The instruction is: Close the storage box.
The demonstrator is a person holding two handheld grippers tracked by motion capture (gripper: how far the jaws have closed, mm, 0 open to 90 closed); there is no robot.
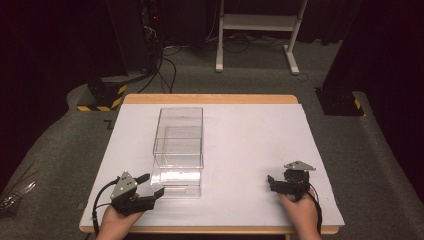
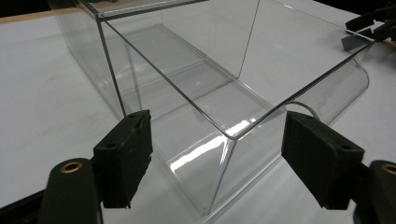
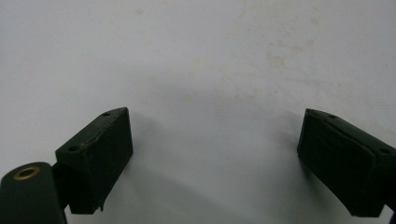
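My left gripper wide open astride the clear box's near corner — right gripper agape, empty, at the worktop's front-right corner.

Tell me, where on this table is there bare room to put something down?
Bare table lies between the clear box and the right gripper, and left of the box. It is tight at the box's near end, where the left gripper sits.

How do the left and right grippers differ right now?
The left gripper sits at the clear box, its near corner between the jaws; the right gripper points at bare white tabletop, far from the box. Both are open, hand-held and holding nothing.
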